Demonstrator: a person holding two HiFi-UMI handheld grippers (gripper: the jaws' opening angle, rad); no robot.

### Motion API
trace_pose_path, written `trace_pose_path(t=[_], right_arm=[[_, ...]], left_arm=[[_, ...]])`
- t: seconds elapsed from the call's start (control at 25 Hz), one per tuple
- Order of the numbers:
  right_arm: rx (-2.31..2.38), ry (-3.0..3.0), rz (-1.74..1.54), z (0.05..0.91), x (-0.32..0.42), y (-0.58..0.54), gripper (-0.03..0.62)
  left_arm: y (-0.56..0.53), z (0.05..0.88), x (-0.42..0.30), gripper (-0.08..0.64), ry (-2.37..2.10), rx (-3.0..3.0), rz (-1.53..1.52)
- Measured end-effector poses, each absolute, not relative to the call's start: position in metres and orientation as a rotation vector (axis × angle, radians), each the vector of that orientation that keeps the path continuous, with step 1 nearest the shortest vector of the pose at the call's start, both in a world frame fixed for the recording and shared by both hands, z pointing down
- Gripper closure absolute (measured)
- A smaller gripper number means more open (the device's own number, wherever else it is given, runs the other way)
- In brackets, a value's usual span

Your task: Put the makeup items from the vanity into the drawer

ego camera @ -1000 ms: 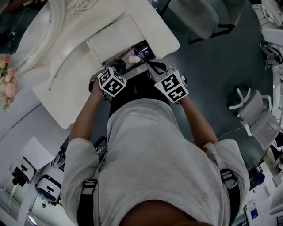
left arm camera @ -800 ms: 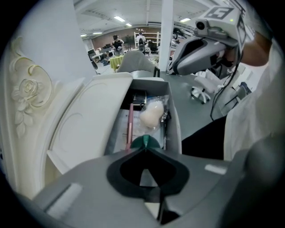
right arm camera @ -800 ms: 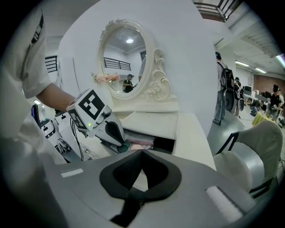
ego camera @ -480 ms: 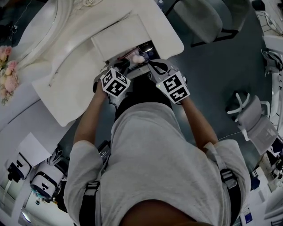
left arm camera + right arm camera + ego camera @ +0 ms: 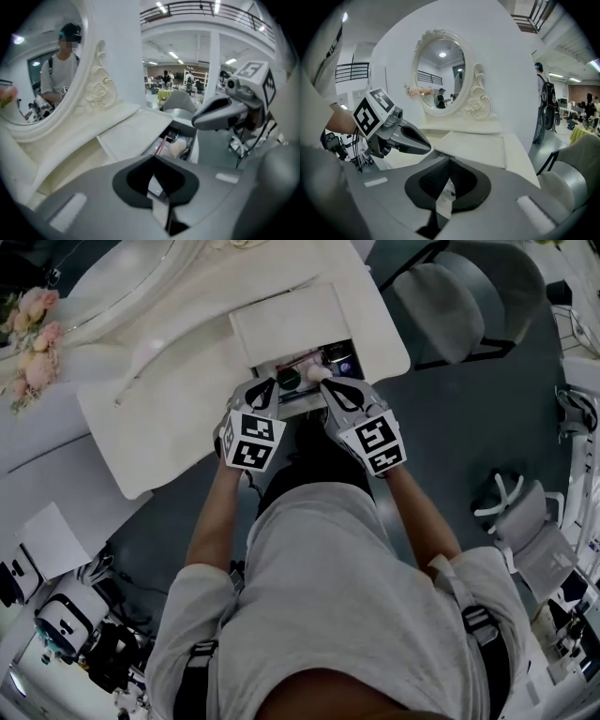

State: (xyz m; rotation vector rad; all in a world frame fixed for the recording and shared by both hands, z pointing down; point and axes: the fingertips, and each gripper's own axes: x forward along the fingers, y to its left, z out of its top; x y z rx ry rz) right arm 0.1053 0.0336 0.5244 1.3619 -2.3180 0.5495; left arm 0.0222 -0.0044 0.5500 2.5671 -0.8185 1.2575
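Your left claw (image 5: 265, 392) is pinched shut and empty at the open drawer's (image 5: 300, 397) front edge, with the makeup items (image 5: 317, 374) lying inside; your right claw (image 5: 336, 390) is likewise shut, so push evenly with both to keep it from skewing

Drawer (image 5: 298, 397): far part hidden under vanity top (image 5: 169, 409); near rim partly covered by left gripper (image 5: 266, 388) and right gripper (image 5: 330, 385). Items inside too small to identify. Mirror (image 5: 103, 282) cut off at far edge.
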Motion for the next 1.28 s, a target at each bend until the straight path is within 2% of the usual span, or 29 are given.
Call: trace_pose_path(t=[0.16, 0.48, 0.92, 1.28], right_arm=[[1.399, -2.36, 0.524, 0.501, 0.079, 0.049, 0.592], [1.507, -2.456, 0.375, 0.442, 0.049, 0.049, 0.594], [1.677, -2.515, 0.279, 0.358, 0.02, 0.126, 0.594], [1.635, -2.523, 0.153, 0.32, 0.018, 0.144, 0.594]], left_arm=[[0.014, 0.518, 0.005, 0.557, -0.966, 2.571, 1.117], [0.04, 0.44, -0.029, 0.557, -1.31, 2.55, 0.591], [0.129, 0.358, -0.052, 0.558, -1.381, 2.538, 0.31], [0.148, 0.335, -0.036, 0.557, -1.373, 2.593, 0.274]])
